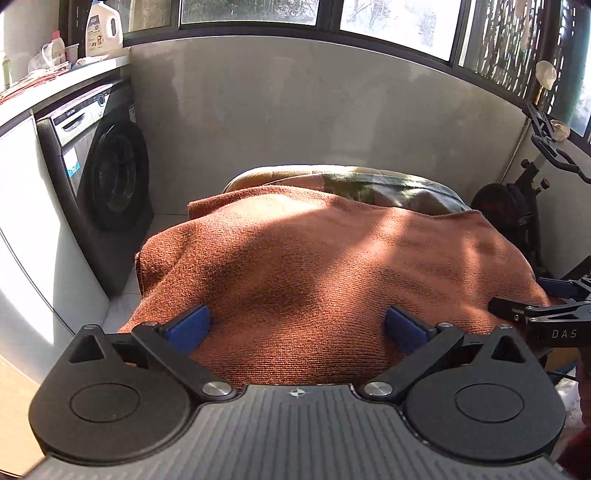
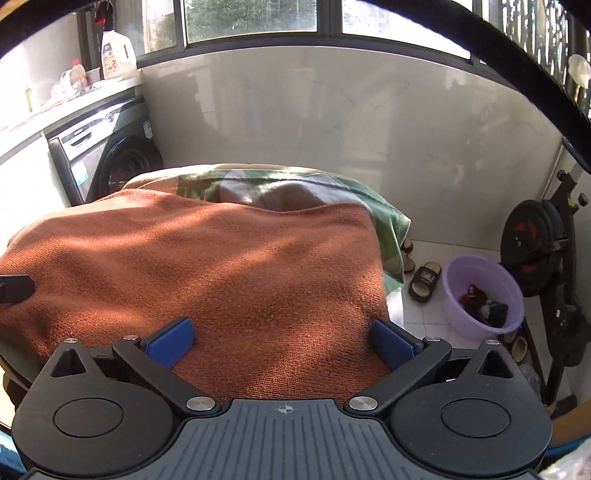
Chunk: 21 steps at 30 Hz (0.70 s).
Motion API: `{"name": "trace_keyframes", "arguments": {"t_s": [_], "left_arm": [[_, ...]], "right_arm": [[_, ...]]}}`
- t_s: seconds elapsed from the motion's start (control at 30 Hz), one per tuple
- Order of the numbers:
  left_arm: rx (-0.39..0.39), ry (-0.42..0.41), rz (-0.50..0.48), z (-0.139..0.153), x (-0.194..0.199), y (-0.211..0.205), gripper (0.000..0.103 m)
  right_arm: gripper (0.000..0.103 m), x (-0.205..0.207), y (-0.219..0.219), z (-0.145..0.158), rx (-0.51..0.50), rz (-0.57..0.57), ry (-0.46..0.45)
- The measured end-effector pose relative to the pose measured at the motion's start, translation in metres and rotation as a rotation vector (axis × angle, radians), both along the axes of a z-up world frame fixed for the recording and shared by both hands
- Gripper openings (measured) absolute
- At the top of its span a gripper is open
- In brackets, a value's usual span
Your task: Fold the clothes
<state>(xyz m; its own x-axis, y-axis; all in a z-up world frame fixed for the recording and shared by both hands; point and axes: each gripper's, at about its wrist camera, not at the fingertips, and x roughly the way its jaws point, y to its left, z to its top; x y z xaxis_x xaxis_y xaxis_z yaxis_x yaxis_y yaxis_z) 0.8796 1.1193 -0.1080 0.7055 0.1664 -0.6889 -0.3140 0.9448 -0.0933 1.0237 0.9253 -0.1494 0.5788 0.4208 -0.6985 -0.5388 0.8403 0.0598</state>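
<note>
A rust-orange knitted garment (image 1: 314, 266) lies spread over a table, on a green patterned cloth (image 1: 369, 184). It also fills the right wrist view (image 2: 207, 266). My left gripper (image 1: 297, 328) is open, its blue pads (image 1: 188, 326) apart just above the garment's near part. My right gripper (image 2: 282, 341) is open too, over the garment's near right part, close to its right edge. The right gripper shows at the right edge of the left wrist view (image 1: 546, 317).
A washing machine (image 1: 99, 184) stands at the left under a counter with a detergent bottle (image 1: 104, 26). An exercise bike (image 2: 543, 251), a purple basin (image 2: 484, 295) with clothes and slippers (image 2: 424, 280) are on the floor at the right.
</note>
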Motion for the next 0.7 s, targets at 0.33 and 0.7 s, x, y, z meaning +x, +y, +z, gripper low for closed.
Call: {"name": "trace_keyframes", "arguments": {"t_s": [0.33, 0.7], "left_arm": [[0.003, 0.011, 0.019, 0.003, 0.002, -0.004, 0.103], [-0.007, 0.032, 0.053, 0.038, -0.016, -0.003, 0.103]], "right_arm": [[0.102, 0.010, -0.003, -0.003, 0.016, -0.015, 0.016], [0.102, 0.010, -0.013, 0.040, 0.037, -0.099, 0.073]]}}
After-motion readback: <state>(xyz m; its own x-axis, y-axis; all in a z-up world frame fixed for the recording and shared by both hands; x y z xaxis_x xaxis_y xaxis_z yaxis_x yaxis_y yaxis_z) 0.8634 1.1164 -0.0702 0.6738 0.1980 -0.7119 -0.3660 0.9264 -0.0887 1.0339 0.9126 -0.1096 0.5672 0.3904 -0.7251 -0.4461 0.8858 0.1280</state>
